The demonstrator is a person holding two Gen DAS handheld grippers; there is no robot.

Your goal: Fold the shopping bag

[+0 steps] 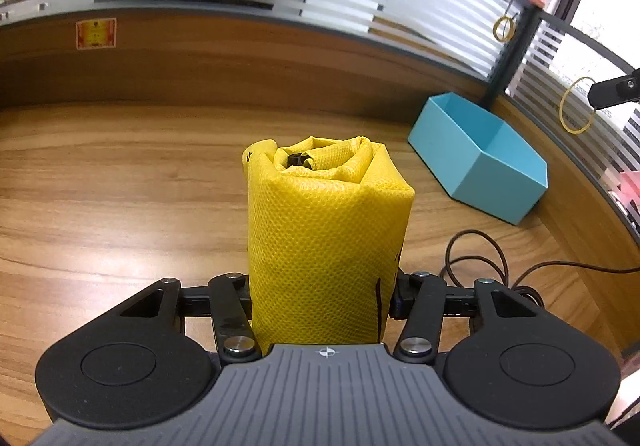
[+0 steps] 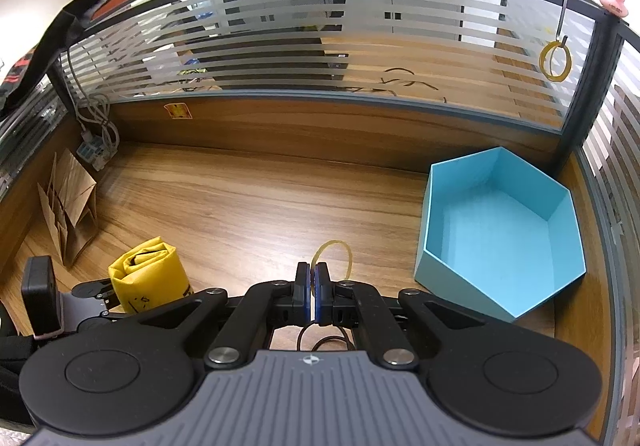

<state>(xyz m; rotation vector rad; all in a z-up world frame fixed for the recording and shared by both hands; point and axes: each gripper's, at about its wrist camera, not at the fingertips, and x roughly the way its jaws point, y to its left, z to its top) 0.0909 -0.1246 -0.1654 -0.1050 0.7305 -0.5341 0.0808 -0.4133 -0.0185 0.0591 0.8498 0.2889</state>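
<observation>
Two claws at work: the left claw (image 1: 322, 298) clamps the rolled yellow bag (image 1: 326, 234) above the desk (image 1: 120, 206); the right claw (image 2: 312, 286), closed, pinches a rubber band (image 2: 334, 256). Judged step: banding; keep the roll squeezed tight while the loop stretches over its free end.

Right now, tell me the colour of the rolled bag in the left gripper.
Yellow, with a fine dimpled weave; the rolled bag shows best in the left wrist view.

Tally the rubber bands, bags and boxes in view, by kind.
Rubber bands: 2, hooked band and gripped band
Bags: 2, yellow bag and paper bag
Boxes: 1, blue box
Total: 5
</observation>
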